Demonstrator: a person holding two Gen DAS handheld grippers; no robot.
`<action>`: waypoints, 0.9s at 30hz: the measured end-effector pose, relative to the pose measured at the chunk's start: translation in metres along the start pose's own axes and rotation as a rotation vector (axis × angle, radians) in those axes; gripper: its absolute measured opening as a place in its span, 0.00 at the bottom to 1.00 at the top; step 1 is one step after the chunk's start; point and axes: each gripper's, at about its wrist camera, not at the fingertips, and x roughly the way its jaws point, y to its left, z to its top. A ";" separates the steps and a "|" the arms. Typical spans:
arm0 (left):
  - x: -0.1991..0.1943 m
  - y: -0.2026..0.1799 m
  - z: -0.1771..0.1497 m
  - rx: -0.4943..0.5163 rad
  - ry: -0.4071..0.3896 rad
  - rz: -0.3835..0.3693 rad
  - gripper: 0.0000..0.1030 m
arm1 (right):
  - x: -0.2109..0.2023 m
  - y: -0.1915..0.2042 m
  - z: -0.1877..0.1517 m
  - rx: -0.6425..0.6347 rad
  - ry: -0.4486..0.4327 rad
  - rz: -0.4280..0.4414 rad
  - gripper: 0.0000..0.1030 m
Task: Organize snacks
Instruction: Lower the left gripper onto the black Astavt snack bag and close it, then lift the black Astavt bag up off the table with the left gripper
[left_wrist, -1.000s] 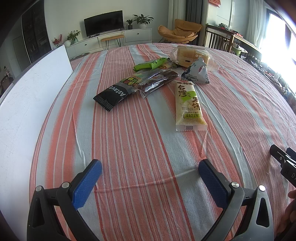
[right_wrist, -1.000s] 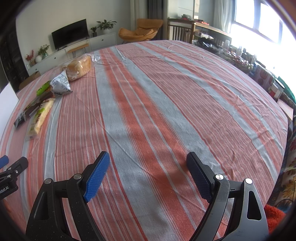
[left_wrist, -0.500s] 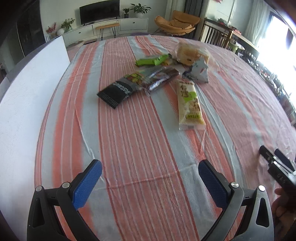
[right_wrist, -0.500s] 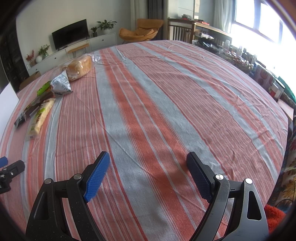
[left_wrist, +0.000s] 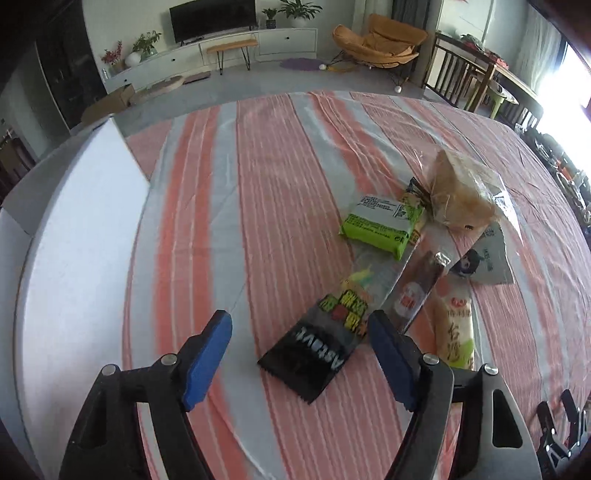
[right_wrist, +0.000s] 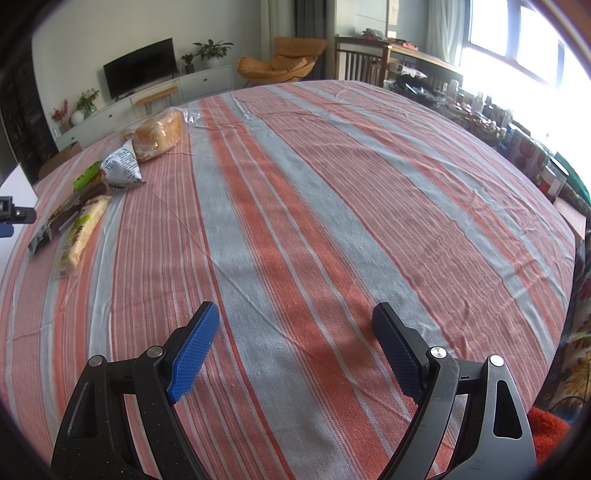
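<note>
Snacks (left_wrist: 373, 225): six packets beside bread (left_wrist: 463, 195). Left gripper (left_wrist: 299, 343) jaws closing over black packet (left_wrist: 314, 354), untouched; right gripper (right_wrist: 295, 339) wide, empty.

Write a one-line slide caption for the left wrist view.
Left gripper, jaws closing, poised over a black snack packet on the striped tablecloth.

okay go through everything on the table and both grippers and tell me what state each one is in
left gripper: jaws closing, black snack packet between them, pads not touching it
right gripper: open, empty
black snack packet: sealed, flat
green packet: sealed, flat
bagged bread: in clear bag
yellow packet: sealed, flat
white board: bare
</note>
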 end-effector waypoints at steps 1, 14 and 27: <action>0.006 -0.005 0.004 0.014 0.001 -0.008 0.73 | 0.000 0.000 0.000 0.000 0.000 0.000 0.85; 0.003 -0.019 -0.027 0.048 0.012 -0.124 0.15 | 0.000 0.000 0.000 0.000 0.000 0.000 0.85; -0.059 0.002 -0.158 -0.044 -0.005 -0.106 0.73 | 0.000 0.000 0.000 0.000 0.000 0.000 0.85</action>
